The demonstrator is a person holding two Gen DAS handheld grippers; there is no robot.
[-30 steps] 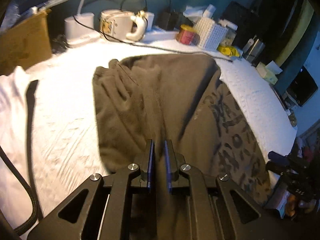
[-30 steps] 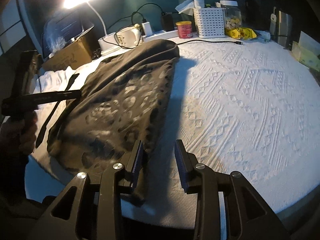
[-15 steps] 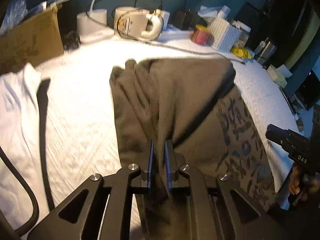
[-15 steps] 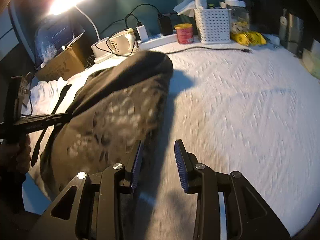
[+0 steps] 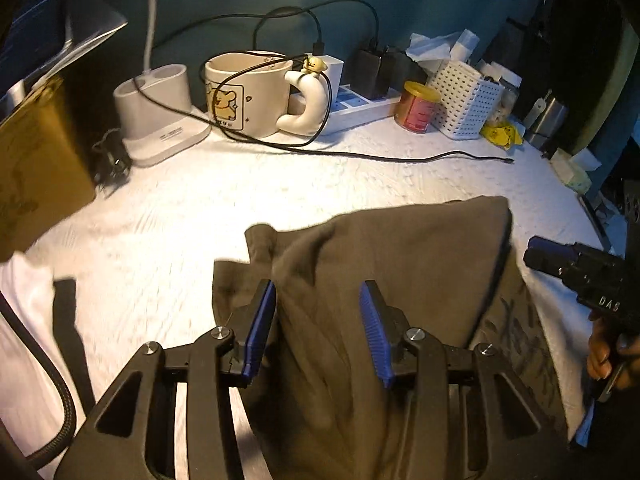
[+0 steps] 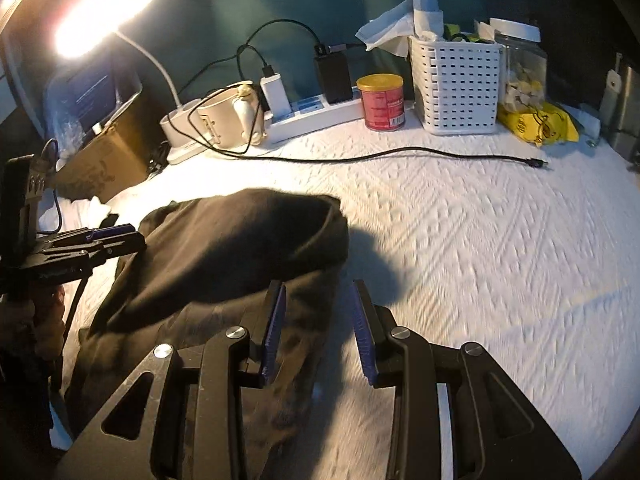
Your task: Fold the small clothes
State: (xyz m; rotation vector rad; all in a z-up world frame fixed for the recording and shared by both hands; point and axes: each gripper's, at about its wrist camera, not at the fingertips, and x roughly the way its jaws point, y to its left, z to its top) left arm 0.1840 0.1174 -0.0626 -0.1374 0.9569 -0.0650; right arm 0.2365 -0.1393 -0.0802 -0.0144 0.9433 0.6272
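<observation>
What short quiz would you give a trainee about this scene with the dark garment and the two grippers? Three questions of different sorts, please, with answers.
1. True or false: the left gripper is clamped shut on the dark garment.
2. What stands next to the white basket? A) a red can with a yellow lid; B) a glass vase; C) a green kettle.
3. What thin thing lies stretched across the white cover behind the garment?

Key
1. False: its jaws have just been opening; cloth lies between the pads, unpressed.
2. A.
3. A black cable.
</observation>
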